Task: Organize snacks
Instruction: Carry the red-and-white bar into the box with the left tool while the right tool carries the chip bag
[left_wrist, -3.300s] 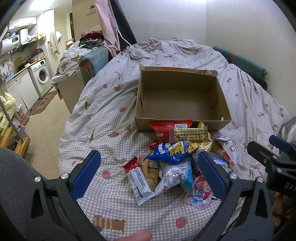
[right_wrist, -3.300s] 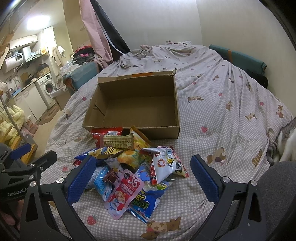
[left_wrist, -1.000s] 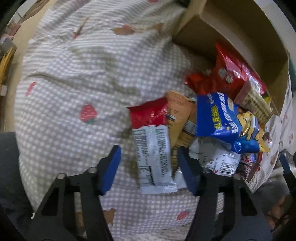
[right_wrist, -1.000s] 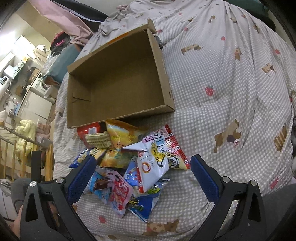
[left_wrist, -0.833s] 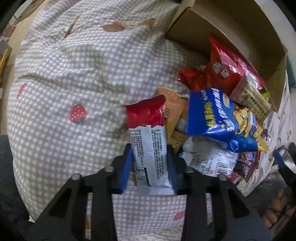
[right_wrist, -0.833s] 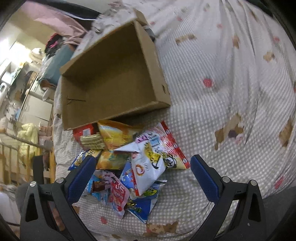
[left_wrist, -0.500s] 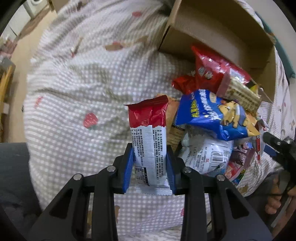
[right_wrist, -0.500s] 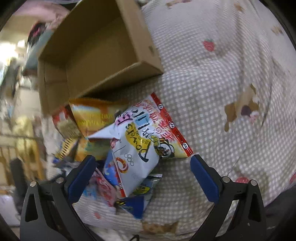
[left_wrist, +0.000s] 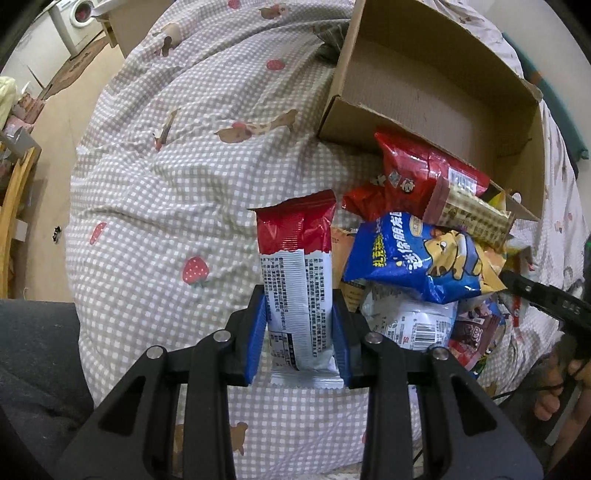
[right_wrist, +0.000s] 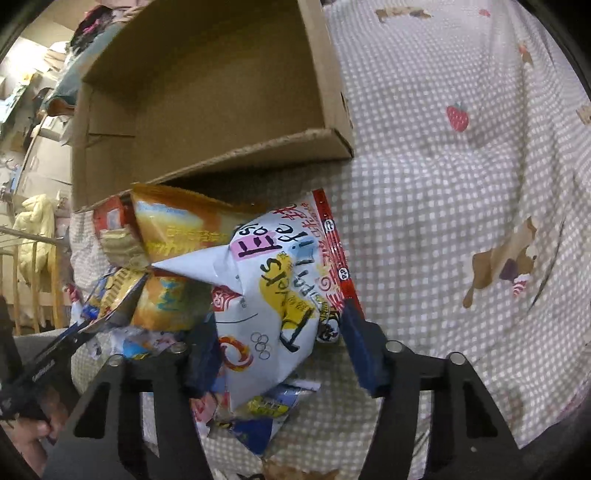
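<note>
Although the cardboard box (left_wrist: 436, 88) at the far side of the bed (left_wrist: 177, 177) stands empty, the snack pile (left_wrist: 424, 258) lies just near of it. My right claw (right_wrist: 280, 354) is closing around the white puffed bag (right_wrist: 269, 306), pads not yet pressing: light, crushable, best taken at its waist. My left claw (left_wrist: 299, 332) pinches the red-and-white bar (left_wrist: 295, 280) by its lower end; slick film, stiff enough.

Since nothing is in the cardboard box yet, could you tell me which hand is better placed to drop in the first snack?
Left: the left gripper already clamps the red-and-white bar. The right gripper is only closing around the white bag.
</note>
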